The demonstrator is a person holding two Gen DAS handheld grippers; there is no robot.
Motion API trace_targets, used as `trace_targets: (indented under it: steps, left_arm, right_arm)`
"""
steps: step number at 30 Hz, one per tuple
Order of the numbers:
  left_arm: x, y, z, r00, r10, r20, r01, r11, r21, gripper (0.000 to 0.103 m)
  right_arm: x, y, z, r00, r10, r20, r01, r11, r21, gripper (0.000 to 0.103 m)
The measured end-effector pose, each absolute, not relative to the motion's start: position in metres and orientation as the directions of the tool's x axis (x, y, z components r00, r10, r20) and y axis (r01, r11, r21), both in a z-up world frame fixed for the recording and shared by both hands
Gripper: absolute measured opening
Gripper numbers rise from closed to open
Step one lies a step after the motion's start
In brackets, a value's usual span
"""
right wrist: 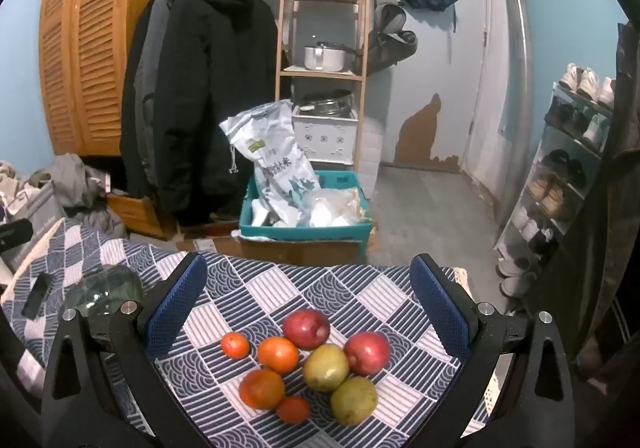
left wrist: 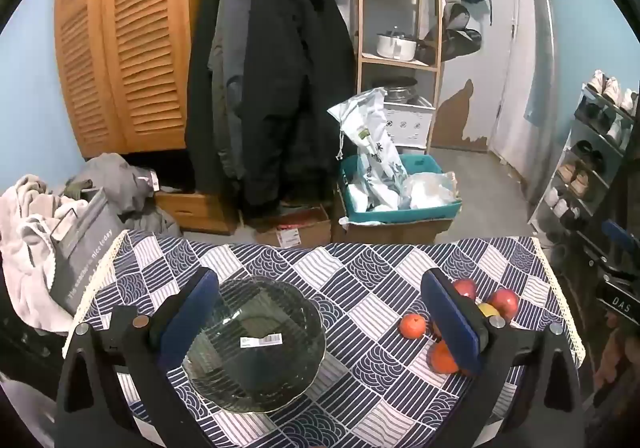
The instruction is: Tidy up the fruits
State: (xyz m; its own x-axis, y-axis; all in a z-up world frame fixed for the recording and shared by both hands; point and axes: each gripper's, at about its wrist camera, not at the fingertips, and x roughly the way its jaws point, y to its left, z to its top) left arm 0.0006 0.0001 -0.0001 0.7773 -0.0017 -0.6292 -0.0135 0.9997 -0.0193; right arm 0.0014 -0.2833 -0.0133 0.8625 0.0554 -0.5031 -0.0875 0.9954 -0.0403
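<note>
- Fruit cluster: eight round pieces lie together on the patterned tablecloth (right wrist: 360, 288), well to the right of the glass bowl (left wrist: 256, 340); the group runs roughly from front-left to back-right, and no single fruit shows a clear long axis.
- Red apples: two, one (right wrist: 306, 329) at the back of the cluster and one (right wrist: 367, 353) to its right, skins dark red and mottled.
- Green-yellow fruits: two, one (right wrist: 325, 367) touching the right-hand apple, the other (right wrist: 354, 400) just in front of it; probably pears or guavas, the kind is not certain.
- Orange fruits: four, the smallest (right wrist: 235, 345) at the left edge nearest the bowl, the others (right wrist: 278, 355), (right wrist: 262, 388), (right wrist: 293, 409) touching one another.
- Glass bowl: ribbed, dark-tinted, upright, a barcode sticker inside.
- Left gripper (left wrist: 320, 328): blue pads spread wide, holding nothing; the bowl lies between them toward the left pad, contact unclear.
- Right gripper (right wrist: 316, 308): pads spread wide above the cluster, touching no fruit.
</note>
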Motion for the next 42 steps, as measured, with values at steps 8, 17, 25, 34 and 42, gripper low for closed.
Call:
trace_targets:
  steps: [8,17,25,34,42]
  left_arm:
    - [0.0004,-0.0008,-0.0001,0.783,0.007,-0.622,-0.016,1.000,-0.009,0.102]
    - [-0.0053,-0.0015,-0.0025,0.796,0.012,-0.605,-0.018,1.000,-0.004,0.102]
    - [-0.0045,-0.0023,0.0025,0.797,0.004,-0.604,-0.009,1.000,-0.005,0.102]
    - [-0.0051,0.0000,0.0018,0.797,0.001,-0.605,-0.012,1.000,-0.014,0.102]
    - [-0.0042,0.0016,-0.0002,0.795,-0.002,-0.606,-0.012,1.000,-0.019,0.102]
  right_arm:
    - [0.0007,-0.2852,-0.0119,0.860,0.053,-0.507,-0.087,0.995,-0.044,0.099]
    - [0.0011,-0.2868,-0.0142,0.864,0.055,-0.500,-0.089,0.995,-0.044,0.099]
    - [-0.0002,-0.2838,-0.0110,0.865,0.055,-0.498,-0.090,0.995,-0.046,0.099]
    - [-0.0006,-0.2836,-0.0120,0.866,0.055,-0.498,-0.090,0.995,-0.048,0.099]
    - [-0.0001,-0.2782,-0.0093,0.867,0.056,-0.495,-0.098,0.993,-0.060,0.099]
